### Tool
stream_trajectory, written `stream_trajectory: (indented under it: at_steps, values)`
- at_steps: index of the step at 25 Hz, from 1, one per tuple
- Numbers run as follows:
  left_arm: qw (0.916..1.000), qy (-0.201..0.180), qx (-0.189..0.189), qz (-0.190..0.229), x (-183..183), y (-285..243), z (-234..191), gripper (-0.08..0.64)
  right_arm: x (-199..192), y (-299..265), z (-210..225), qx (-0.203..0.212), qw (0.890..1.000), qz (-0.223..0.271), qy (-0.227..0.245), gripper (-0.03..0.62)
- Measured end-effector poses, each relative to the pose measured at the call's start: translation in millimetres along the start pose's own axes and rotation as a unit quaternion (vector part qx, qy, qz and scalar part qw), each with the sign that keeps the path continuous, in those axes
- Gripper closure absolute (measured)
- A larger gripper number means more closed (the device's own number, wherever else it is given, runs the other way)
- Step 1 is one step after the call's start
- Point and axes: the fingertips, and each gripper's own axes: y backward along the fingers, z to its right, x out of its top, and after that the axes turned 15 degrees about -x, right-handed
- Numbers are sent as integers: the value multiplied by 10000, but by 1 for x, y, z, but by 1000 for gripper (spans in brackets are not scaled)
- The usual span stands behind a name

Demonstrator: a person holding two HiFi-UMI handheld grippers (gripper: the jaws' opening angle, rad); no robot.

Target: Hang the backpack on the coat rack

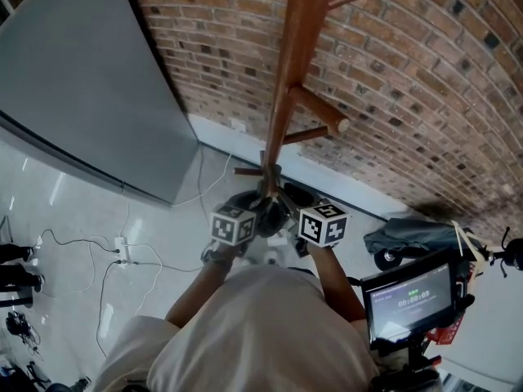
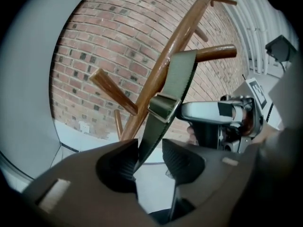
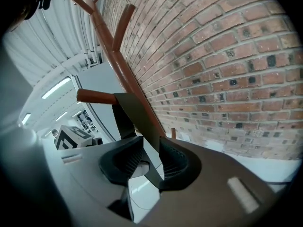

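Observation:
The wooden coat rack [image 1: 298, 47] stands against the brick wall. A dark backpack [image 1: 288, 196] hangs low at its pole, between the two marker cubes [image 1: 233, 224] [image 1: 324, 223]. In the left gripper view an olive strap [image 2: 177, 79] with a metal buckle [image 2: 163, 107] drops from a peg [image 2: 215, 52] down between the jaws of my left gripper [image 2: 150, 148]. Those jaws stand open; the strap rests on the left pad, clear of the right one. My right gripper [image 3: 151, 145] has the dark strap [image 3: 137, 112] from a peg [image 3: 94, 97] between its jaws, lying on the right pad with floor showing beside the left.
A brick wall [image 1: 425, 80] runs behind the rack and a grey panel [image 1: 82, 88] stands at left. Cables and a power strip [image 1: 121, 251] lie on the floor. A screen on a stand [image 1: 410, 296] and a grey bundle [image 1: 409, 235] are at right.

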Motion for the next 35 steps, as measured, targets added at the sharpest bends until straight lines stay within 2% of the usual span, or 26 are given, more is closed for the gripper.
stream_trajectory:
  at_steps: [8, 11, 14, 16, 18, 19, 23, 27, 30, 35]
  values:
    - [9984, -286, 427, 216, 4, 24, 5, 405, -1, 21, 4, -83, 9998, 144, -50, 511]
    - [9956, -640, 662, 173, 12, 36, 8, 413, 13, 34, 7, -247, 9991, 339, 32, 525]
    - [9905, -1049, 828, 323, 31, 50, 19, 424, 34, 50, 7, -356, 9974, 617, 105, 558]
    - [9831, -1458, 987, 499, 51, 62, 28, 467, 48, 60, 0, -265, 9962, 795, 253, 585]
    - [9730, -1911, 1111, 670, 74, 74, 39, 543, 61, 71, -12, -107, 9938, 936, 599, 590]
    - [9680, -2102, 1148, 744, 84, 79, 44, 555, 67, 77, -18, -69, 9914, 1017, 821, 590]
    - [9497, -2683, 1281, 986, 123, 98, 63, 560, 91, 94, -36, -20, 9788, 1364, 1525, 591]
    - [9255, -3327, 1391, 1157, 157, 112, 89, 560, 117, 111, -45, 13, 9706, 1718, 1683, 591]
    - [9116, -3679, 1329, 1265, 177, 118, 112, 560, 139, 127, -49, -69, 9628, 2018, 1798, 591]
    - [8912, -4161, 1141, 1404, 203, 127, 155, 560, 176, 157, -47, -436, 9399, 2605, 2163, 591]
